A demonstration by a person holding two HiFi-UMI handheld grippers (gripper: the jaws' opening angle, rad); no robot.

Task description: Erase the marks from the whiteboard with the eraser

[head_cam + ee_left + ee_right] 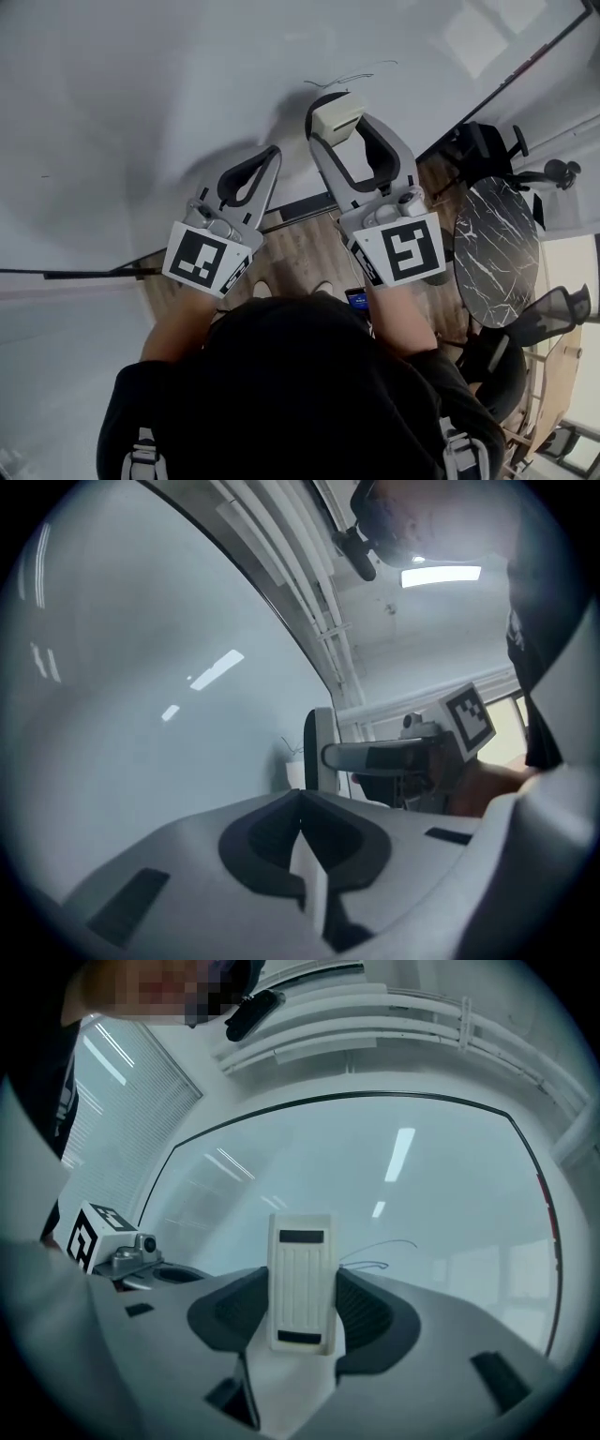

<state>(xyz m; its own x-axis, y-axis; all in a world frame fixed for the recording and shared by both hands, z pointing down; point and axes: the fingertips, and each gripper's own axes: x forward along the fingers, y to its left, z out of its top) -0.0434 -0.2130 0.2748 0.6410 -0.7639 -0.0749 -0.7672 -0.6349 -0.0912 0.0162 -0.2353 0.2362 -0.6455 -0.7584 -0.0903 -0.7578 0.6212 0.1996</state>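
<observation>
Jaws: my right gripper (pixel 342 111) clamps the eraser (pixel 336 118); my left gripper (pixel 273 153) is closed on nothing.
Head view: eraser at the whiteboard (pixel 141 94), just beside the marks (pixel 352 77). Left gripper view: jaws meet, empty. Right gripper view: marks unerased, so I judge the wiping lies ahead.

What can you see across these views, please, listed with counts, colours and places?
whiteboard: one, white, on the wall ahead
marks: a few thin dark lines, on the whiteboard just beyond the eraser
eraser: one, cream, held up near the marks
round table: one, dark marbled, at the right
office chairs: at least two, black, around the table
floor: brown wood, below the board
left gripper: one, grey, fingers together, empty
right gripper: one, grey, fingers shut on the eraser
</observation>
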